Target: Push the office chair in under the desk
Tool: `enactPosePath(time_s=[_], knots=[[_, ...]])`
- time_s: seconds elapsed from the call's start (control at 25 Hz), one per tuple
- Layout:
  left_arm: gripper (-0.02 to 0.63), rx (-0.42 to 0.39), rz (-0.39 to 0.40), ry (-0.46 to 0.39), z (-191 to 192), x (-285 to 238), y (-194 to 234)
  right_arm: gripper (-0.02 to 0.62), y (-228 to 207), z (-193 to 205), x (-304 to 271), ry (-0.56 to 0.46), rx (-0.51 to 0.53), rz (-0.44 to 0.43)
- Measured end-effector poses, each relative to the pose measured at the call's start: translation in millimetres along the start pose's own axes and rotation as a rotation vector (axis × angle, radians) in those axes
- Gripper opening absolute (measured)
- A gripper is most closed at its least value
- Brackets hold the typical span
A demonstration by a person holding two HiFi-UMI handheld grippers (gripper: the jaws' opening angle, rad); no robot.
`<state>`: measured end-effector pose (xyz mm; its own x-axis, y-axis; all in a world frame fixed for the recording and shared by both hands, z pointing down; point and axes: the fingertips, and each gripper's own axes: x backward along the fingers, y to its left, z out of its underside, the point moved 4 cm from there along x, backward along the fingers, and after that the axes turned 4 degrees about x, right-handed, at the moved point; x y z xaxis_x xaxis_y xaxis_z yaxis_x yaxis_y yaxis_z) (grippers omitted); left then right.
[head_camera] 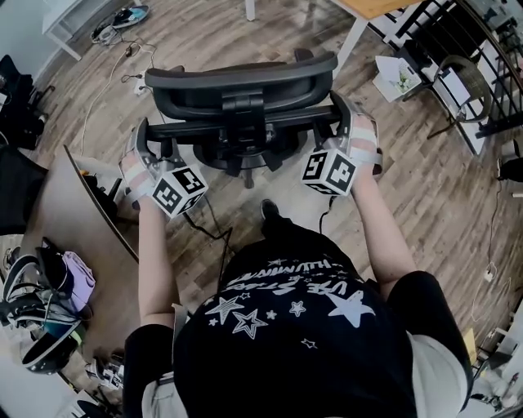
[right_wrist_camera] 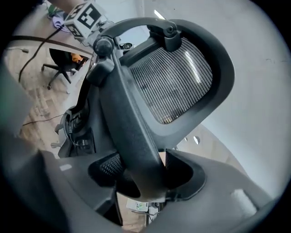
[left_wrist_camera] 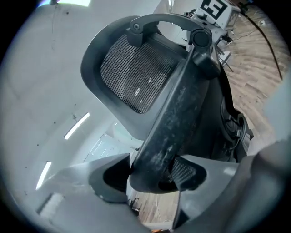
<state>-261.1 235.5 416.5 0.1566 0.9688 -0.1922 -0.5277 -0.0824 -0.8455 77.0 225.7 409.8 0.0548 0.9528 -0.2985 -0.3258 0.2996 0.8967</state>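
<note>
A: You're standing right behind the office chair (head_camera: 245, 82). Its back faces you, and it sits on the wooden floor (head_camera: 425, 196) just beyond your feet.

B: You've got it from both sides. Your left gripper (head_camera: 147, 139) is at the left end of the dark back bar (left_wrist_camera: 177, 104), and your right gripper (head_camera: 345, 114) is at the right end.

A: Look along your left one. The bar fills the gap between the jaws and both pads sit against it, so it's pinching the bar rather than standing spread.

B: It's the same on your right: the bar runs down between the jaws and is clamped from both sides. The mesh panel (right_wrist_camera: 177, 77) rises just past it.

A: The light wooden surface (head_camera: 372, 6) with the white leg (head_camera: 353, 37) lies at the far right, past the chair. The chair isn't under it; its base stands on open floor, nearer to you.

B: There's also a brown surface (head_camera: 61, 204) on your left, beside your left arm and apart from the chair.
</note>
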Motion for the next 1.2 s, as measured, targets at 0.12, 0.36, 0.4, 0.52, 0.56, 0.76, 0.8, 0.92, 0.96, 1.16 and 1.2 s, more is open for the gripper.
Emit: enactPosePath(time_s=[0.12,0.36,0.4,0.52,0.56,0.76,0.8,0.92,0.96,1.16,1.2], knots=[[0.27,-0.022,0.008,0.003,-5.3,-8.3,0.9,0.267,-4.7,1.2,-4.7,0.022,0.0,-0.005],[0.268,-0.04,0.038,-0.001,-8.7,-34.7,3.9,0.262,-10.0,-1.8,-25.6,0.024,0.008,-0.001],[0.268,-0.044,0.044,0.004,-8.7,-40.5,4.4,0.261,-10.7,-2.8,-30.6,0.028,0.01,-0.004],[0.268,-0.056,0.055,0.021,-8.3,-59.0,6.1,0.259,-13.5,-7.0,-47.0,0.031,0.012,-0.003],[0.268,-0.059,0.054,0.022,-9.0,-65.2,6.6,0.259,-14.8,-7.9,-52.3,0.031,0.01,0.0],[0.268,-0.085,0.023,-0.01,-20.7,-97.0,9.1,0.259,-26.5,-6.4,-79.4,0.039,-0.003,-0.001],[0.268,-0.09,0.022,-0.013,-22.8,-103.7,10.0,0.259,-29.0,-6.5,-84.9,0.039,-0.002,-0.004],[0.27,-0.089,0.027,-0.005,-24.5,-120.9,11.4,0.259,-31.8,-8.8,-98.8,0.035,0.001,-0.002],[0.268,-0.086,0.028,-0.003,-23.7,-125.7,10.4,0.259,-30.8,-9.1,-102.5,0.034,0.002,0.002],[0.27,-0.082,0.029,0.004,-30.2,-157.9,8.9,0.259,-35.7,-8.9,-128.5,0.035,-0.003,0.003],[0.269,-0.084,0.03,0.009,-33.9,-166.3,10.0,0.259,-39.4,-8.6,-136.0,0.034,-0.006,0.0]])
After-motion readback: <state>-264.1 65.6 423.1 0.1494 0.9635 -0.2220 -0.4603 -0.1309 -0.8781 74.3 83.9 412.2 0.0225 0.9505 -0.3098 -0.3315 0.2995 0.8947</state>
